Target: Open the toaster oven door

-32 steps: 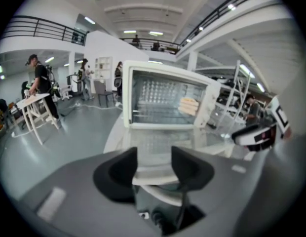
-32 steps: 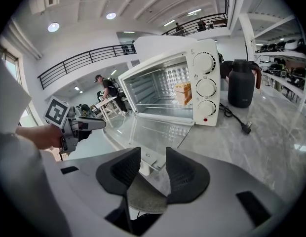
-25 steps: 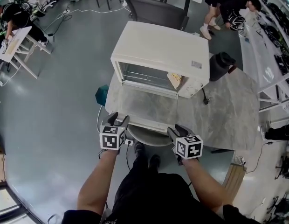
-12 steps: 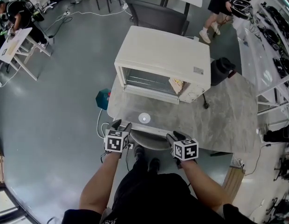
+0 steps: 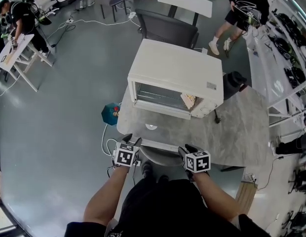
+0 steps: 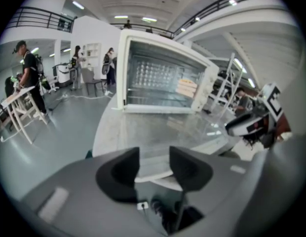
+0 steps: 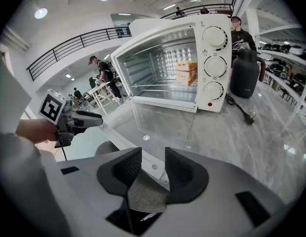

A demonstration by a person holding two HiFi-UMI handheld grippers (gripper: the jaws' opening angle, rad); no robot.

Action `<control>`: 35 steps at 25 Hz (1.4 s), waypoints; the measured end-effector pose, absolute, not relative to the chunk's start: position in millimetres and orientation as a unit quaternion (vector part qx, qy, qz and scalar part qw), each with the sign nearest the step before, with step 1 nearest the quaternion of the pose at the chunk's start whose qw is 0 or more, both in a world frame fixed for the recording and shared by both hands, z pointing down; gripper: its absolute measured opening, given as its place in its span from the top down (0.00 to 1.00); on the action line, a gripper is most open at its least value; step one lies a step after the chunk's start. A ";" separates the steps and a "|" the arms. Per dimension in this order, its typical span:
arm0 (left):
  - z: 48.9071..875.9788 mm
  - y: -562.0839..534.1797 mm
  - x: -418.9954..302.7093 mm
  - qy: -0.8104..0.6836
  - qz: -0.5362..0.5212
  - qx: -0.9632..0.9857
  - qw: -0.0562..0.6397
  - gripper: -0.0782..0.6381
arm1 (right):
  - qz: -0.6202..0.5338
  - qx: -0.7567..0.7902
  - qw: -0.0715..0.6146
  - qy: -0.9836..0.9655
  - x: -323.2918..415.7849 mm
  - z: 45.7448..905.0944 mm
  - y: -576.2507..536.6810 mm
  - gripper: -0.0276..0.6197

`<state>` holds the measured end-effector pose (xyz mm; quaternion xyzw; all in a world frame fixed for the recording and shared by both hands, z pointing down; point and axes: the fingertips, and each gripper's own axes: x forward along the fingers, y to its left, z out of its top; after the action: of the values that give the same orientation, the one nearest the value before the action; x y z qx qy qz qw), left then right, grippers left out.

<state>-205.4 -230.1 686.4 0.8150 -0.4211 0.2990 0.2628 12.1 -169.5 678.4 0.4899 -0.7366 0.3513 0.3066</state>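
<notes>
The white toaster oven (image 5: 175,78) stands on the marble table (image 5: 242,127), and its glass door (image 5: 155,127) lies open and flat toward me. Slices of toast (image 7: 186,73) rest on the rack inside. My left gripper (image 5: 129,140) hovers at the left end of the door handle (image 5: 160,145). Its jaws are closing, and the pads press on nothing. My right gripper (image 5: 188,149) hangs at the handle's right end, its jaws also closing on nothing. In the right gripper view the handle (image 7: 154,166) shows through the gap just past the gripper (image 7: 153,168).
A black kettle (image 5: 234,83) stands right of the oven, and a cord with a plug (image 7: 249,116) lies on the marble. A grey stool (image 5: 160,154) sits under the table's front edge. Behind the table stand a chair (image 5: 168,26) and a desk, with people beyond.
Both grippers have drawn back a little toward me from the door's front edge, and their jaws have narrowed slightly. The door stays flat and open.
</notes>
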 end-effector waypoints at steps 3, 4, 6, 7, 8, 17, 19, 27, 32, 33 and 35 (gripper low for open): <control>665.1 -237.2 -204.2 -0.426 0.260 0.830 0.248 0.64 | 0.341 0.492 0.303 -0.742 8.2 666.4 -174.7 0.75; 656.4 -240.9 -203.6 -0.427 0.244 0.837 0.240 0.66 | 0.339 0.492 0.300 -0.744 7.4 662.2 -177.2 0.76; 641.6 -246.2 -201.8 -0.427 0.215 0.849 0.226 0.69 | 0.334 0.493 0.290 -0.749 7.4 653.4 -182.1 0.77; 633.8 -247.3 -200.0 -0.425 0.203 0.854 0.223 0.72 | 0.330 0.493 0.284 -0.753 7.9 648.2 -184.7 0.78; 625.6 -247.4 -197.1 -0.419 0.190 0.859 0.223 0.78 | 0.326 0.494 0.276 -0.757 8.6 642.0 -187.5 0.79; 544.5 -243.1 -137.0 -0.390 0.139 0.894 0.170 0.87 | 0.270 0.479 0.196 -0.812 38.2 563.5 -207.1 0.85; 528.4 -242.7 -116.8 -0.395 0.117 0.895 0.173 0.87 | 0.259 0.466 0.182 -0.826 50.1 548.0 -206.9 0.86; 480.9 -195.8 6.9 -0.361 0.124 0.916 0.122 0.88 | 0.220 0.422 0.125 -0.871 118.4 486.8 -183.6 0.93; 455.1 -191.7 44.1 -0.417 0.101 0.895 0.118 0.88 | 0.194 0.418 0.102 -0.881 174.7 464.4 -174.2 0.97; 448.1 -191.8 46.5 -0.426 0.086 0.892 0.126 0.88 | 0.192 0.420 0.096 -0.882 183.6 461.6 -173.0 0.97; 434.9 -191.7 48.9 -0.442 0.066 0.885 0.127 0.88 | 0.188 0.424 0.086 -0.882 198.7 457.3 -171.5 0.97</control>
<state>48.9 -191.7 434.9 0.8855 -0.4422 0.0660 0.1266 198.7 -171.5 457.3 0.4237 -0.8819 0.1879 0.0858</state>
